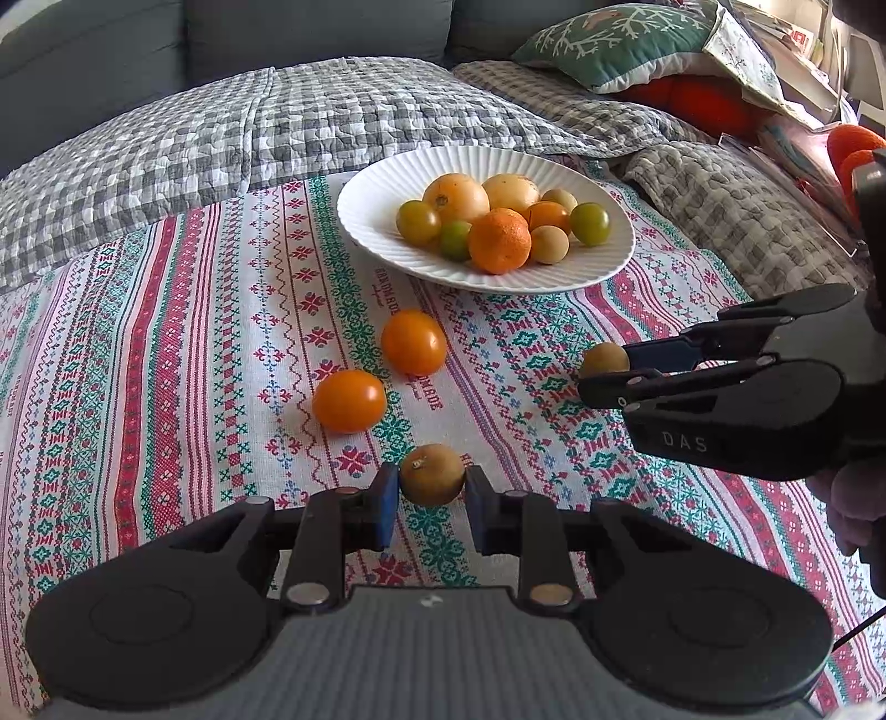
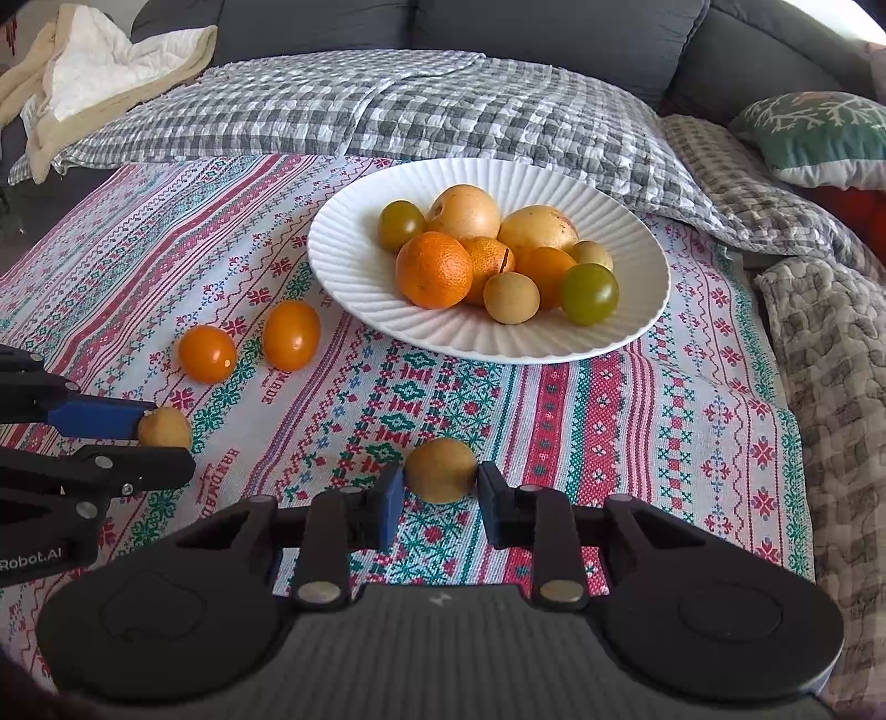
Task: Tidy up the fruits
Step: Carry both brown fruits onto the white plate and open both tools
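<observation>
A white ribbed plate holds several oranges, yellow fruits, green tomatoes and small brown fruits. Two orange tomatoes lie on the patterned cloth in front of it; they also show in the right wrist view. My left gripper has its blue pads on both sides of a small brown fruit, seen from the right wrist view too. My right gripper closes on another small brown fruit, seen also in the left wrist view.
The patterned cloth lies over a grey checked quilt on a grey sofa. A green cushion and orange items sit at the right. A cream blanket lies at the far left.
</observation>
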Available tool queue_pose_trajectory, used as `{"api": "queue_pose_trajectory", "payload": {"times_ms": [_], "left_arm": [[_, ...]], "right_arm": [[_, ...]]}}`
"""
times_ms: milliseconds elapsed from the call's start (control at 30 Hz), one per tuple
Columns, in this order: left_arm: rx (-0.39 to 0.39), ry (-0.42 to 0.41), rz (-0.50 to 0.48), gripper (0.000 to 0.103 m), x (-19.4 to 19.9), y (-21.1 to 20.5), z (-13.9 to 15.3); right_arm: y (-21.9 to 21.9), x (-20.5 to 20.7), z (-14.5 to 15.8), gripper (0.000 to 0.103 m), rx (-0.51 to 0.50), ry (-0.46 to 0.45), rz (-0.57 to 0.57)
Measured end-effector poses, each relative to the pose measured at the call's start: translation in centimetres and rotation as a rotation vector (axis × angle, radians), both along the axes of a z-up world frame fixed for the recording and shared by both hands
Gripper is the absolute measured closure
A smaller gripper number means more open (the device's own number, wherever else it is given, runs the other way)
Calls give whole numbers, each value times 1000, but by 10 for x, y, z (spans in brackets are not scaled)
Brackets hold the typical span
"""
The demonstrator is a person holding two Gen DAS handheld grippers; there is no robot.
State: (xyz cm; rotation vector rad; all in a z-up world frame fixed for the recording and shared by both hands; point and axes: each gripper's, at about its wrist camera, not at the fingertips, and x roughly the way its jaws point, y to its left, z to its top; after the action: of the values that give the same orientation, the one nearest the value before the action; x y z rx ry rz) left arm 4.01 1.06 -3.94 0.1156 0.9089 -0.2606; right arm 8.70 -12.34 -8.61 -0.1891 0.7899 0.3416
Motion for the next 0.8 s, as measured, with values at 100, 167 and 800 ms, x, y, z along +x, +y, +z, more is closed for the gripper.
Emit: {"api": "queue_pose_trajectory", "payload": {"times_ms": [100,167,800], "left_arm": [[-1,0,-5,91,1,-1,0],[-9,-2,-2,91,2,0,1],[-109,-121,15,91,28,-16,36]], "right_arm": [[-3,-1,1,77,10,5,0],[-6,-1,3,77,21,9,-4],[-61,10,37,77,321,-20,-106]]}}
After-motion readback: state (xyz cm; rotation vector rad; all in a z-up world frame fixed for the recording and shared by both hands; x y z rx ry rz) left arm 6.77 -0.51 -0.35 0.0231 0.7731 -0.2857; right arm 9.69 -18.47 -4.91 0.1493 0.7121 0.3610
